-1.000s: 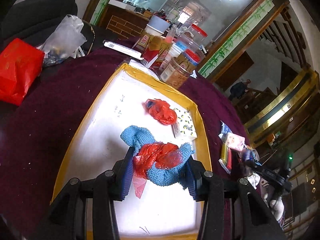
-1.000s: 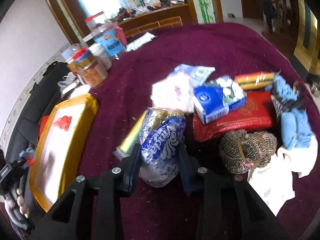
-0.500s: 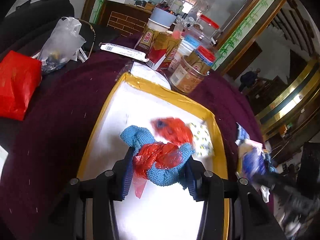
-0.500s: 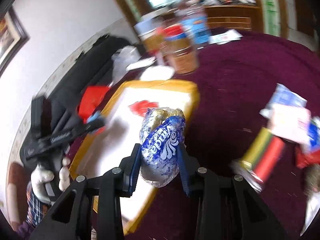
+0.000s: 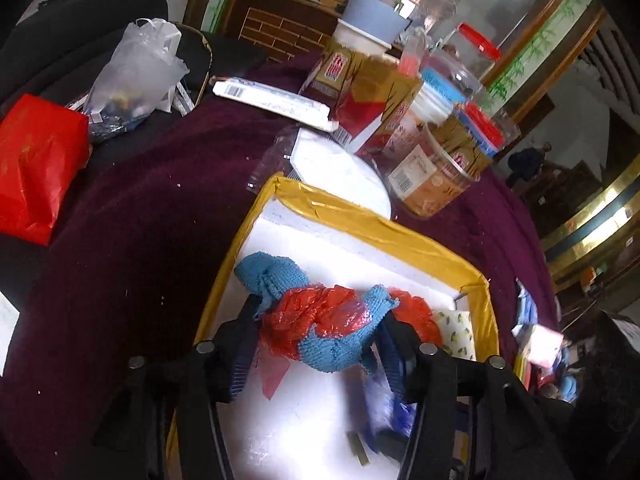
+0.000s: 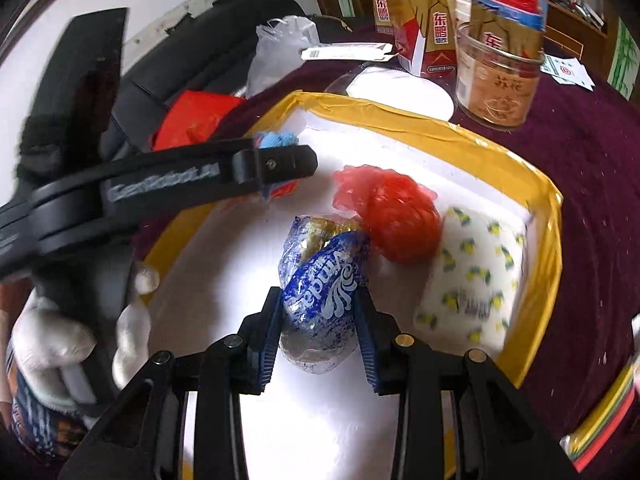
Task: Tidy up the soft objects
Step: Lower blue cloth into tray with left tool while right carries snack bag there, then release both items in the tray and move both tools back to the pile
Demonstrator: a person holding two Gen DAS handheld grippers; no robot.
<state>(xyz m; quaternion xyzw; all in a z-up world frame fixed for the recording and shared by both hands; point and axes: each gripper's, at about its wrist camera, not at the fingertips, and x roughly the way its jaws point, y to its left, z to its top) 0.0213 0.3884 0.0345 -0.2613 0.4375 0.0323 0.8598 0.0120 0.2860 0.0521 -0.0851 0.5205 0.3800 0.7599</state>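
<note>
Left gripper [image 5: 320,336]: we clamp a blue knitted cloth [image 5: 280,276] with what looks like red plastic.
Right gripper [image 6: 318,320]: we pinch a blue tissue pack [image 6: 324,276] above the yellow-rimmed tray [image 6: 404,118].

Left tongs [image 5: 316,336] clamped on blue knit cloth [image 5: 332,350] — above yellow-rimmed tray [image 5: 360,224].

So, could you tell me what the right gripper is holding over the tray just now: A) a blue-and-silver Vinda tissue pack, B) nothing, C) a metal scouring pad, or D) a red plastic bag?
A: the right gripper has both fingers pressed against the blue-and-silver Vinda pack, above the white floor of the yellow-rimmed tray.
</note>
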